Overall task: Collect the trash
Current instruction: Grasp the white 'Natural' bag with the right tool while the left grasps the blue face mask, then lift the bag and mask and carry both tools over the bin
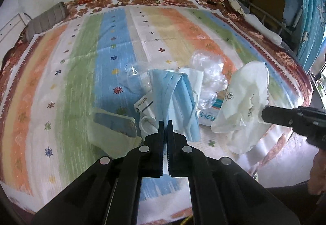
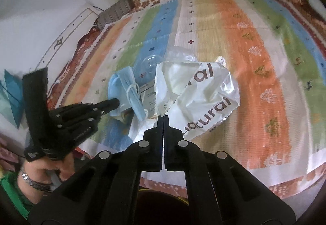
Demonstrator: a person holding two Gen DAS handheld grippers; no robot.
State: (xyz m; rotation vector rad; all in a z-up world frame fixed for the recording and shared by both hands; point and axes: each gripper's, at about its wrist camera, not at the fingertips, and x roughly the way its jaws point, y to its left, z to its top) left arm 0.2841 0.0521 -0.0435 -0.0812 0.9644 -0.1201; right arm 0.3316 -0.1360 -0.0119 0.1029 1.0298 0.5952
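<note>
Left tool (image 1: 165, 124) is pinched tight on the lower end of the blue mask (image 1: 173, 98), which hangs lifted at centre of the left view, over the rest of the litter. Right tool (image 2: 163, 118) is clamped on the edge of the white bag (image 2: 195, 98), lettered in brown, held up at centre of the right view; in the left view that bag sits at right w/ the right tool coming in from the right edge. Both are above the striped mat (image 1: 71, 86) on the bed, not a table. Step in hand looks like getting the mask into the bag. To do it well: the bag mouth looks crumpled and I can't tell where the opening is, so prob. turn or shake the bag w/ the right tool until the mouth faces the mask, then bring the mask over it from above and only let go once most of it is inside, else the ear loops (image 2: 132, 90) may snag on the rim. Keep the bag grip firm, thin plastic slips. Still on the mat below: clear plastic wrap (image 1: 207, 70), a printed packet (image 1: 209, 117) and a small white box (image 1: 143, 103), centre of frame, so keep the bag near them for the next picks
</note>
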